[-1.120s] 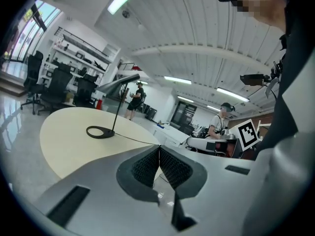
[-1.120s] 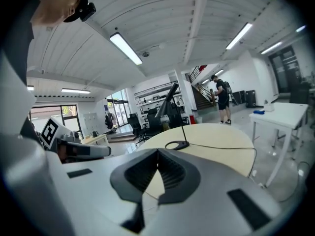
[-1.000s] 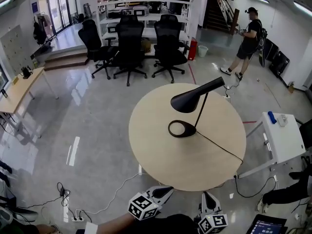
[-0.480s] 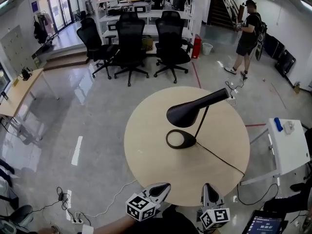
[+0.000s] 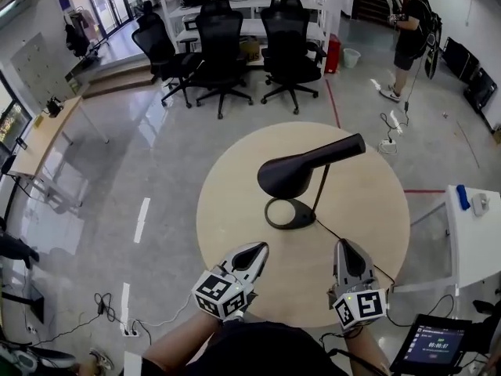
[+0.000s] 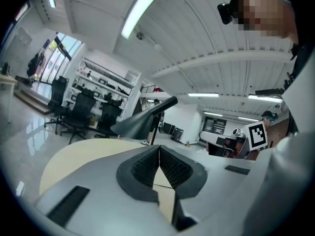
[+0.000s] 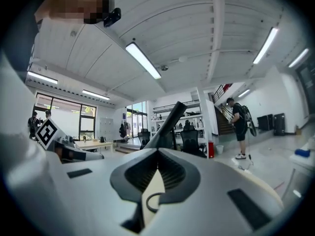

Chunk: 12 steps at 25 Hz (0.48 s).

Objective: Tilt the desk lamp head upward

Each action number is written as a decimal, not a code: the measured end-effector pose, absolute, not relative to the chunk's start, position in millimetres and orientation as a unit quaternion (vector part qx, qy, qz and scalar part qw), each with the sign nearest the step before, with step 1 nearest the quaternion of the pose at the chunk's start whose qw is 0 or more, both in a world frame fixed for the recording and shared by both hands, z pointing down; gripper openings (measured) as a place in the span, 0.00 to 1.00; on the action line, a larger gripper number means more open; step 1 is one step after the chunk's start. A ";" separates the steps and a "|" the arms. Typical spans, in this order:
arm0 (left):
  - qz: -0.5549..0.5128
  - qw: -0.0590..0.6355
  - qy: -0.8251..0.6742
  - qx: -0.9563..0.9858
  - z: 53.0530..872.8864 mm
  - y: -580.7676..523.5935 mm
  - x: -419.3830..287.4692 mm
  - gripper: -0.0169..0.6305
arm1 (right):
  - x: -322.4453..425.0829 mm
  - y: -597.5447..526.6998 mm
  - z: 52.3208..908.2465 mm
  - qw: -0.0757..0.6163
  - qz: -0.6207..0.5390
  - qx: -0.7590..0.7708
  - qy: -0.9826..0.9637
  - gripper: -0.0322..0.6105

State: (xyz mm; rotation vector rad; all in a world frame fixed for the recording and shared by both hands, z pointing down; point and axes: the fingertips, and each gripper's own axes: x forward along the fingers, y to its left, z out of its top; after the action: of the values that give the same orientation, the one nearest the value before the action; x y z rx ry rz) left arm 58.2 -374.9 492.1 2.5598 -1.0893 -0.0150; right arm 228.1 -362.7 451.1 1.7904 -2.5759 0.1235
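Your left gripper [image 5: 257, 249] and right gripper [image 5: 347, 251] now over near edge of round beige wooden table [image 5: 227, 186], closer to black cone-shaded desk lamp [image 5: 296, 175] than a second ago. Both jaws pressed together, nothing held. Lamp mid-table, untouched.

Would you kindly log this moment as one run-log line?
phase: pre-contact | left hand-held gripper: shut, empty | right hand-held gripper: shut, empty | desk lamp: untouched on round table
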 end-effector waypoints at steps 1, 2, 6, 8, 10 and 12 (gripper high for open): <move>-0.009 0.172 -0.392 0.904 486.3 -382.4 59.1 0.03 | 230.2 -371.2 442.6 -0.004 0.031 0.567 -0.823 0.06; -0.012 0.167 -0.398 0.902 481.5 -389.0 59.8 0.03 | 231.7 -379.1 434.3 -0.008 0.023 0.564 -0.825 0.06; -0.020 0.173 -0.411 0.895 473.8 -415.0 59.9 0.03 | 235.7 -410.5 407.6 -0.018 0.001 0.562 -0.827 0.06; -0.023 0.184 -0.410 0.893 475.3 -429.3 58.6 0.03 | 238.9 -427.6 398.2 -0.020 -0.003 0.568 -0.823 0.06; -0.024 0.191 -0.409 0.892 479.3 -441.4 55.3 0.04 | 244.1 -442.5 390.7 -0.022 -0.007 0.581 -0.814 0.06; -0.025 0.198 -0.408 0.891 484.5 -451.8 52.5 0.04 | 250.3 -453.8 381.6 -0.024 -0.012 0.597 -0.802 0.06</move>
State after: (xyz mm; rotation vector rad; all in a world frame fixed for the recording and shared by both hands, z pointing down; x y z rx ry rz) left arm 52.5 -451.8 484.5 2.4929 -1.1422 -0.0688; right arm 250.3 -453.8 381.6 1.9042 -2.5597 -0.0384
